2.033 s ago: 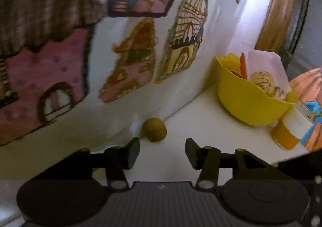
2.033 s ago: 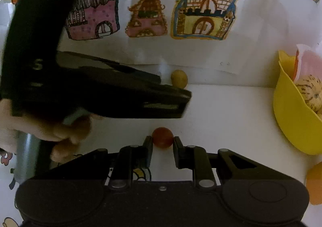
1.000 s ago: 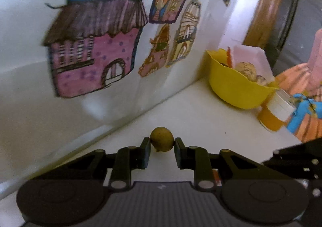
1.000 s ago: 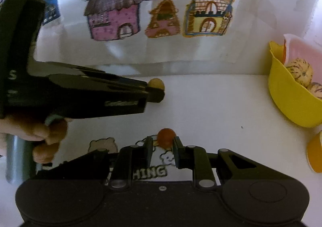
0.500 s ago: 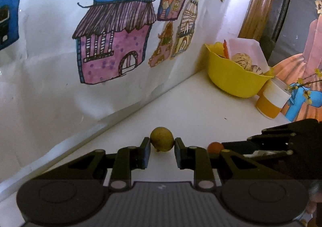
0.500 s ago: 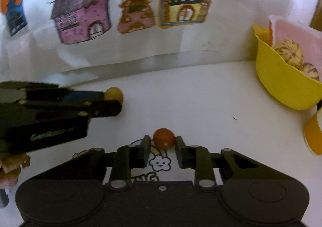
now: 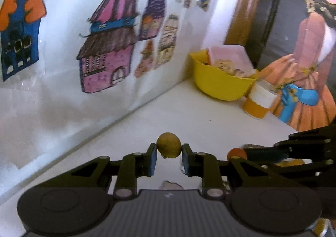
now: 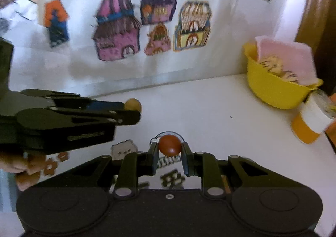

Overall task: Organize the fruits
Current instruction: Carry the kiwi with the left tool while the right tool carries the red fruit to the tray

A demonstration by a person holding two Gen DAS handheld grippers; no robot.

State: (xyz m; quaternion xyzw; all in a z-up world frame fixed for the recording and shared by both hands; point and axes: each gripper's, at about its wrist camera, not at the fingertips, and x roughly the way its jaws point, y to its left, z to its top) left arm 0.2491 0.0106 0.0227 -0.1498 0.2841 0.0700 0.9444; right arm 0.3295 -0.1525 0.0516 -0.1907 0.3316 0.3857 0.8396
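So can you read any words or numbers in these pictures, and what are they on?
Table sticker behind the red fruit: black letters, too hidden and blurred to read.
Raised lettering on the left hand-held gripper: too blurred to read.
House drawings on the wall: no words I can make out.

- Left gripper (image 7: 169,154), black with blue finger pads, is showing a dull olive-brown fruit (image 7: 169,148).
- Right gripper (image 8: 169,154), black, is showing a glossy red-orange fruit (image 8: 169,147).
- Bowl (image 8: 273,88) is reading bright yellow; the fruits inside (image 8: 273,64) are appearing cream with dark stripes, though blurred.
- Pink container (image 8: 289,54) is showing pale pink.
- Cup (image 8: 310,119) is presenting an orange base under a white band.
- Table (image 8: 210,106) is appearing plain white.
- Wall drawings (image 8: 117,31) are showing pink, purple, blue, orange and yellow houses.
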